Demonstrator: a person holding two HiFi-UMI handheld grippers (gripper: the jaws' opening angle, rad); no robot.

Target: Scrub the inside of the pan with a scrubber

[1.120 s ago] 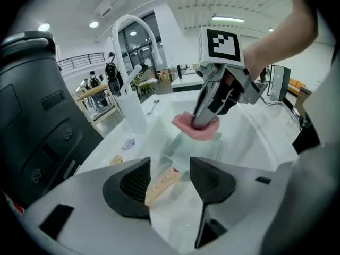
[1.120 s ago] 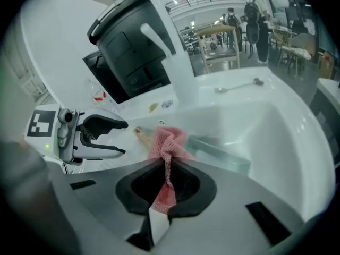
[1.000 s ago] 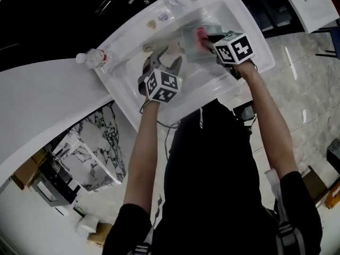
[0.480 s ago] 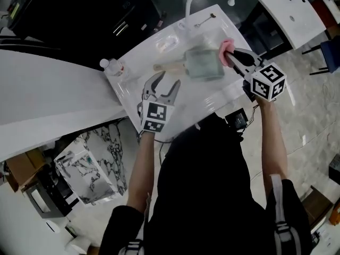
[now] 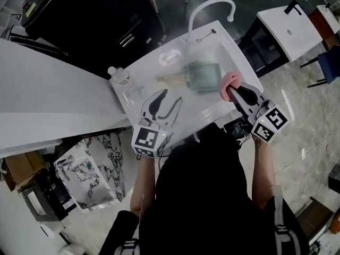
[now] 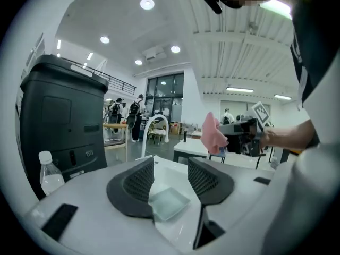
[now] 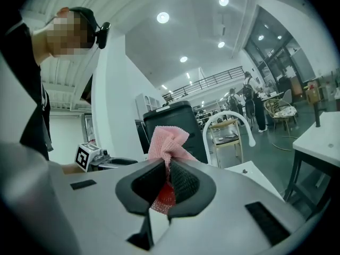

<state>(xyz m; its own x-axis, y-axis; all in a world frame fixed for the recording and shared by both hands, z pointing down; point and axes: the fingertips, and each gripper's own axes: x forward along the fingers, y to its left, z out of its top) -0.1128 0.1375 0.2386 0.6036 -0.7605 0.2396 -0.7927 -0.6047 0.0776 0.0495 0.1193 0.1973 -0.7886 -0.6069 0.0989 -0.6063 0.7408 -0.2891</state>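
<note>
My right hand-held gripper [image 5: 232, 91]: clamped on the pink scrubber [image 5: 229, 80], held clear of the pan [image 5: 203, 75], ready to scrub. My left hand-held gripper [image 5: 170, 101]: jaws wide, just been narrowing, gripping nothing, free to steady the pan.

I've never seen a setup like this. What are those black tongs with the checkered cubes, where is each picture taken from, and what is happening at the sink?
There is no robot here. A person holds a two-jaw gripper in each hand, and the marker cubes are part of those grippers. The head view comes from a camera on the person's head, looking steeply down. The two gripper views come from cameras riding on the grippers, each looking along its own jaws.

Below is a white sink with a curved tap. A pale green pan with a wooden handle lies in it, and a water bottle stands beside it.

The right gripper is shut on a pink scrubber. The left gripper is open. Its jaws have just been closing a little, with nothing between them. Neither gripper touches the pan.
</note>
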